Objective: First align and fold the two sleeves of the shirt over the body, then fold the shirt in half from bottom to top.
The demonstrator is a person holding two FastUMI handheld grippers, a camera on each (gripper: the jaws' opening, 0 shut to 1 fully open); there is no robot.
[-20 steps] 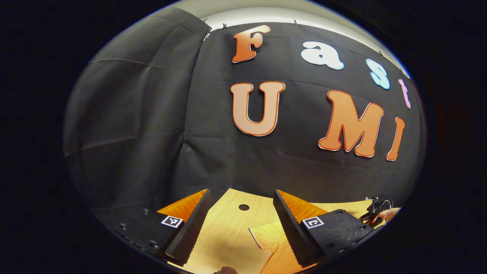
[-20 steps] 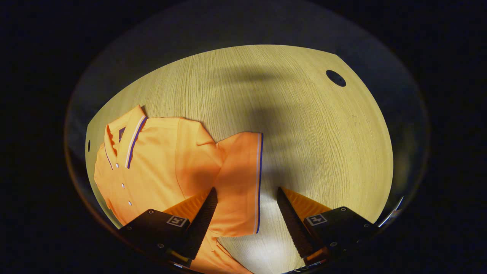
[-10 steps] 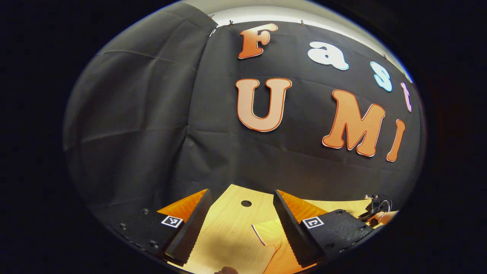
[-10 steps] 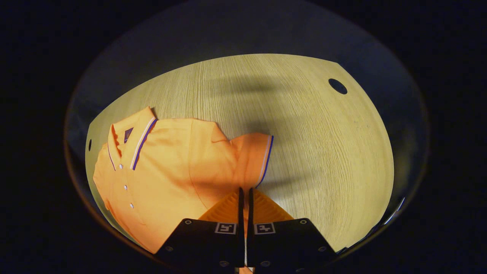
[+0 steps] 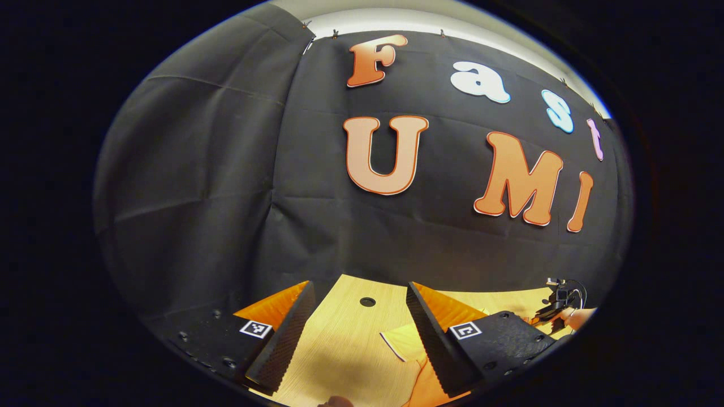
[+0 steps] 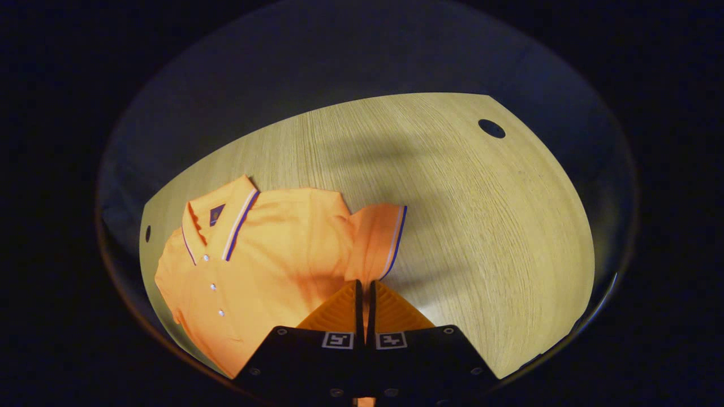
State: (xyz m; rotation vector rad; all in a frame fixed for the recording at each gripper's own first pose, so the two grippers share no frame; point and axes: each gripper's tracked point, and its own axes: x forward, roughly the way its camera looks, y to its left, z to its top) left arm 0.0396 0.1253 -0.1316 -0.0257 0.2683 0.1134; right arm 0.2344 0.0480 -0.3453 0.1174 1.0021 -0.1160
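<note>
In the left gripper view, the left tool (image 5: 359, 328) hangs wide open at the bottom of the frame, holding nothing, over the wooden surface (image 5: 339, 350); a corner of the orange shirt (image 5: 407, 343) lies at lower centre beside its right finger. At the lower right edge the other tool (image 5: 560, 299) shows in a hand. In the right gripper view, the right tool (image 6: 365, 291) is pinched tight on the sleeve (image 6: 376, 240), bottom centre, while the shirt (image 6: 266, 265) lies spread at lower left of the surface (image 6: 481, 226).
</note>
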